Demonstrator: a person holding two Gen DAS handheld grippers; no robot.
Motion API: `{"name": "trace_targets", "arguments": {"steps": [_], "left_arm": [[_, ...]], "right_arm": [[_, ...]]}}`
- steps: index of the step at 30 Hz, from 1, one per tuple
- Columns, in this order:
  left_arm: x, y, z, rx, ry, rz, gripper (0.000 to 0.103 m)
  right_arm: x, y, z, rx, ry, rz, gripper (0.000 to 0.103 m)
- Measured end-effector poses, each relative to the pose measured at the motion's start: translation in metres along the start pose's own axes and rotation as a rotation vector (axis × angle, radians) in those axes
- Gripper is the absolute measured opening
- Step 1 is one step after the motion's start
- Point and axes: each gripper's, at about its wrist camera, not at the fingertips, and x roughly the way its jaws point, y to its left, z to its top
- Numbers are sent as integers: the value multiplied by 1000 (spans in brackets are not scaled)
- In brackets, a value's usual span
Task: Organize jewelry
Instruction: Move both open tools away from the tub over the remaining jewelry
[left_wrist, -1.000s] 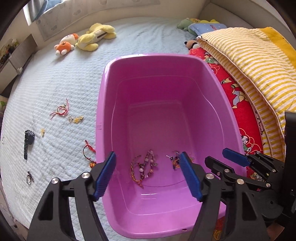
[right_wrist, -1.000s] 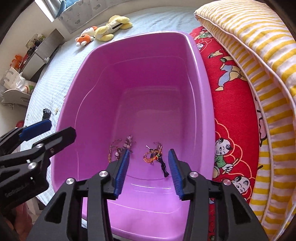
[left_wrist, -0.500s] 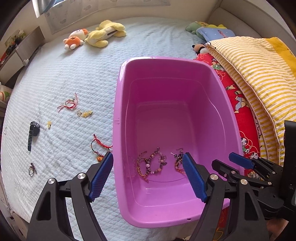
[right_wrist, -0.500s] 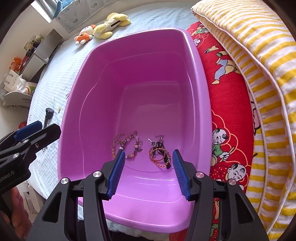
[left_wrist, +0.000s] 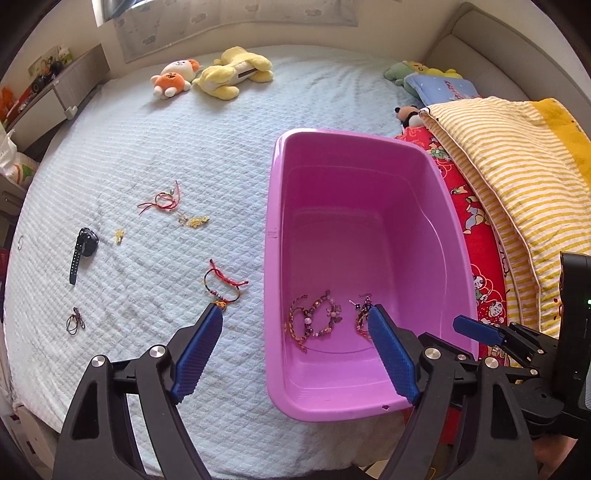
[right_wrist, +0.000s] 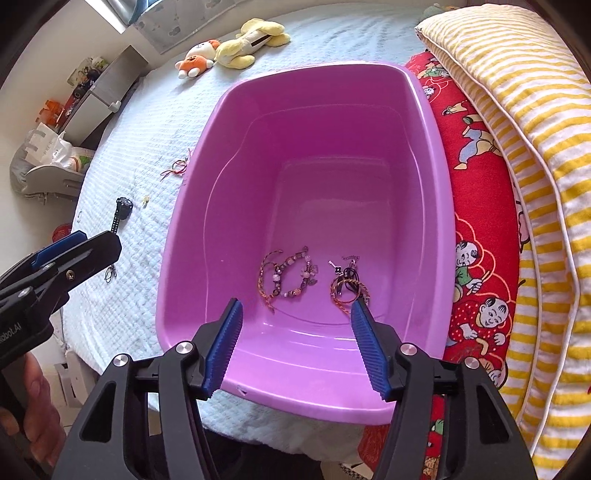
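A pink plastic tub (left_wrist: 271, 236) (right_wrist: 173, 240) stands on the bed. On its floor lie beaded bracelets (left_wrist: 316, 319) (right_wrist: 286, 275) and a braided orange bracelet with a black cord (left_wrist: 362, 317) (right_wrist: 347, 282). My left gripper (left_wrist: 294, 314) hangs above the tub's near left rim, its jaws opening with nothing between them. My right gripper (right_wrist: 296, 305) hovers over the tub's near end, its jaws also opening and holding nothing. On the bedspread lie a red cord bracelet (left_wrist: 223, 286), a red string bracelet (left_wrist: 164, 201), gold charms (left_wrist: 195, 221), a black watch (left_wrist: 83, 251) and a small dark knot (left_wrist: 75, 321).
Plush toys (left_wrist: 210, 74) lie at the far side of the bed. A yellow striped quilt (left_wrist: 517, 166) and a red cartoon blanket (right_wrist: 480, 221) press against the tub's right side. The bed's near edge is just below the grippers. A shelf (right_wrist: 99, 88) stands at the far left.
Both grippers have risen and drawn back from the tub. The left one has shifted left, so more bedspread shows. The right jaws have spread wider. The jewelry in the tub has not moved.
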Motion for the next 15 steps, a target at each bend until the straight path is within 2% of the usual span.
{"name": "trace_targets", "arguments": {"steps": [6,10,15], "left_arm": [[-15,23,-19,-60,-9,15,79],[-24,48,-34,-147,-13,20,79],[-38,85,-63,-244,-3,73,79]], "right_arm": [[-5,22,-18,-52,44,9,62],[-3,42,-28,-118,68,25,62],[3,74,-36,-184,59,87,63]]}}
